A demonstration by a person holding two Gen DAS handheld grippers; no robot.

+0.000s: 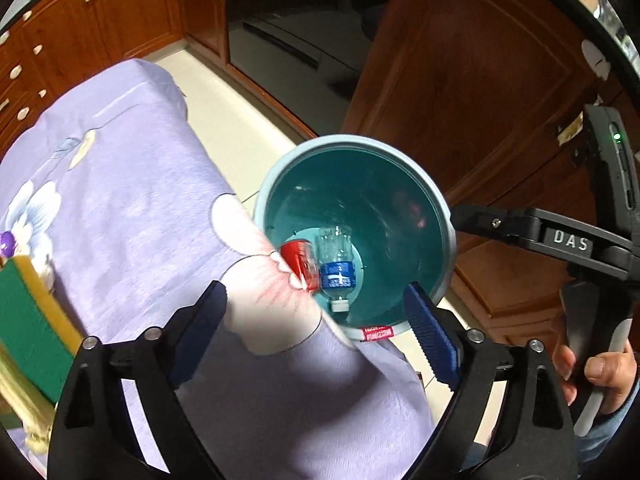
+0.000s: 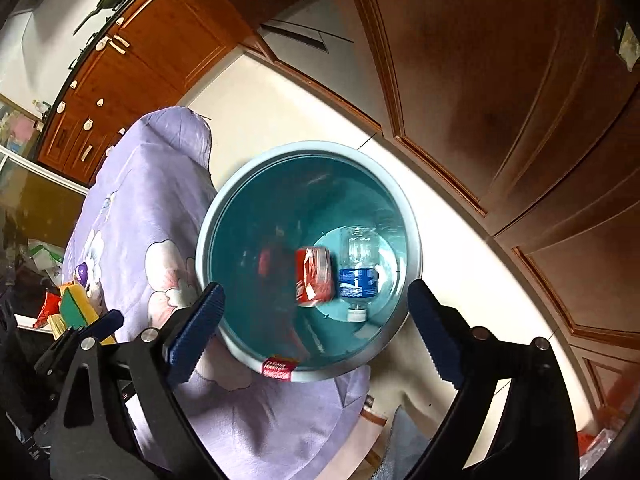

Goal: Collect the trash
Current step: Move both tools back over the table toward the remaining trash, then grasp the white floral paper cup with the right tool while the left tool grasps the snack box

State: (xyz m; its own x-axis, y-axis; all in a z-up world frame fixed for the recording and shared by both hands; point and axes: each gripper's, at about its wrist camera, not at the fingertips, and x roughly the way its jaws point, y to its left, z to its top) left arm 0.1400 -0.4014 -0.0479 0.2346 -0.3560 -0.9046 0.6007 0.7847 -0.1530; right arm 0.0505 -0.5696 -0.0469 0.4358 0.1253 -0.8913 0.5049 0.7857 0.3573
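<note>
The left gripper [image 1: 316,330] hangs with its blue-padded jaws spread wide and nothing between them, pointing steeply down over the edge of the table and the bin beside it; the right gripper [image 2: 316,330] stands just as wide and just as empty, looking straight down into that bin. From where the left one looks, the biggest thing is the table under a lilac flowered cloth [image 1: 120,184], filling the view from nine o'clock down to six. Dark wooden cabinets [image 1: 460,80] close off the room from twelve to three o'clock, with pale floor tiles [image 1: 224,92] running between them and the table. The round teal bin [image 1: 440,216] sits on the floor just past centre, toward two o'clock, tight against the hanging cloth. At three o'clock the other tool's black body comes in, and at four o'clock a hand [image 1: 600,372] is wrapped round its handle. A green and yellow sponge [image 1: 28,320] lies on the table at eight o'clock. Down in the bottom of the bin lie a clear plastic bottle [image 1: 337,264] with a blue label, its white cap toward six o'clock, and a red can [image 1: 301,262] touching it on the nine o'clock side, blurred. A small red tag [image 1: 378,333] sticks to the bin's near rim at six o'clock.
</note>
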